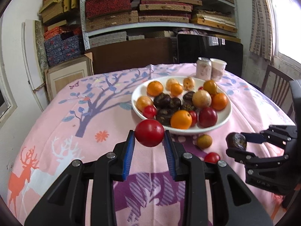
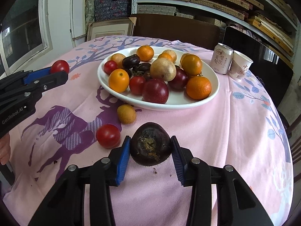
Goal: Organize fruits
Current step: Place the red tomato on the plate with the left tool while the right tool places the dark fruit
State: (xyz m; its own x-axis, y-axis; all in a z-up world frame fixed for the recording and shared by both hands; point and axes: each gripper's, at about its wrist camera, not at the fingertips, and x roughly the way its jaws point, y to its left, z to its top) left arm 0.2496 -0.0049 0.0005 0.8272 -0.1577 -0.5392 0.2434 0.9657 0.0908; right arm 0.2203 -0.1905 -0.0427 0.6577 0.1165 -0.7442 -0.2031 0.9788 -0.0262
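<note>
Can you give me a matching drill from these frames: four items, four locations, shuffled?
Items:
1. red tomato
2. dark brown fruit
3. small tan fruit
4. drink can

Locations:
A. loose on the cloth just in front of the plate
B. in the right gripper
C. beside the paper cup
D. in the left gripper

Pairs: 1-D, 2-B, 3-A, 4-C

Glossy white plate, matt pink cloth, shiny metal can
</note>
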